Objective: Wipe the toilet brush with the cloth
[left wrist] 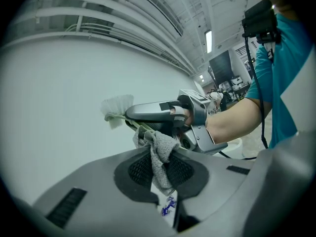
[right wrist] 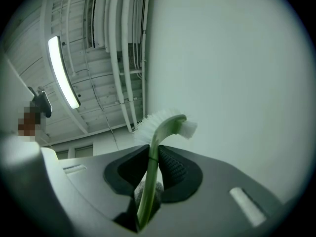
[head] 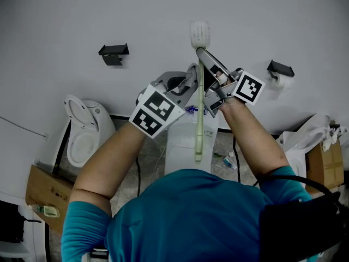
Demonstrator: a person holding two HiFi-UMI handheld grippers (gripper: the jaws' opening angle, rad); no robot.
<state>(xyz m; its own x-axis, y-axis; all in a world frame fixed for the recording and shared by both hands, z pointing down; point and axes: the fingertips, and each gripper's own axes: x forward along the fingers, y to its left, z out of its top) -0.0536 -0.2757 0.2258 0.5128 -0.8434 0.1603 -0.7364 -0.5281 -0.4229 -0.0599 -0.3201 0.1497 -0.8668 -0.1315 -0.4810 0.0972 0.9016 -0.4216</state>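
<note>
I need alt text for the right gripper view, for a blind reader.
The right hand-held gripper clamps the pale green handle of a toilet brush, white bristles up before a white wall. A grey cloth shows behind the handle; a ceiling lamp glows at left.

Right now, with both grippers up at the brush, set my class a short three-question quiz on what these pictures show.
1. True or false: the right gripper has its jaws shut on the handle of the toilet brush.
2. What do the jaws of the left gripper hold? A a sponge; B a grey cloth; C a spray bottle.
3. Fill in: the cloth meets the brush on its ____, not on its bristles.
Key: 1 true; 2 B; 3 handle.
</note>
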